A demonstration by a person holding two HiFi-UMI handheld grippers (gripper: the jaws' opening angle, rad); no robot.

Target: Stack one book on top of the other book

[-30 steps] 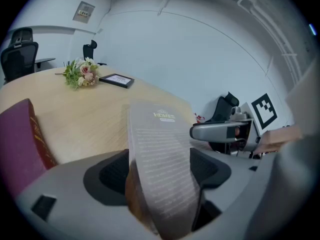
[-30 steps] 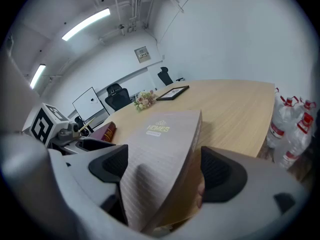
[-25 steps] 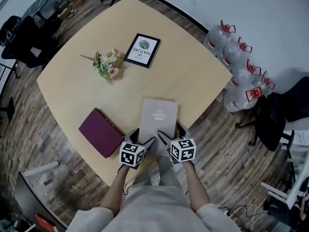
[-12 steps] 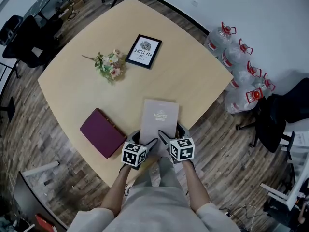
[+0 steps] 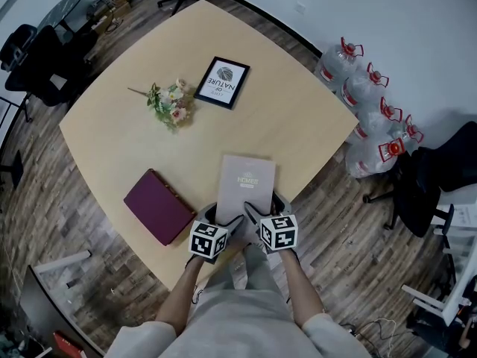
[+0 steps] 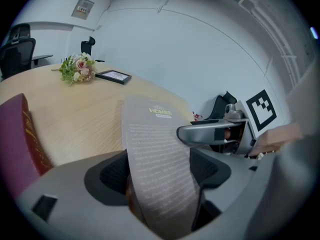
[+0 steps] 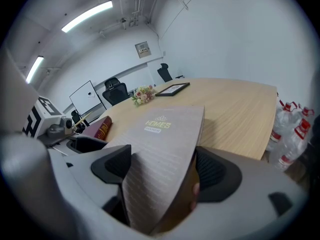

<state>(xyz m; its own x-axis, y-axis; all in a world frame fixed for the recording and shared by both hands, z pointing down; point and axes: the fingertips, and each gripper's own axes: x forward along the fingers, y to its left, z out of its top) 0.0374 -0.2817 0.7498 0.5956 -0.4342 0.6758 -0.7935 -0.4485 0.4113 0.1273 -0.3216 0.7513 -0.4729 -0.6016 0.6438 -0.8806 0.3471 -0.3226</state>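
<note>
A grey book (image 5: 246,185) titled HOMES lies near the front edge of the wooden table (image 5: 298,125). Both grippers hold its near end. My left gripper (image 5: 222,215) straddles the near left corner, and the cover (image 6: 150,134) fills the gap between its pads. My right gripper (image 5: 263,206) straddles the near right corner. Its jaws have just been closing with the book (image 7: 165,134) between them, and the pads now sit against it. A maroon book (image 5: 156,206) lies flat to the left, apart from the grey one. It also shows as the maroon book (image 6: 17,134) and the maroon book (image 7: 97,126) in the gripper views.
A small bunch of flowers (image 5: 170,103) and a framed print (image 5: 222,80) lie at the far side of the table. Several water bottles (image 5: 369,118) stand on the floor to the right, next to a black office chair (image 5: 432,177).
</note>
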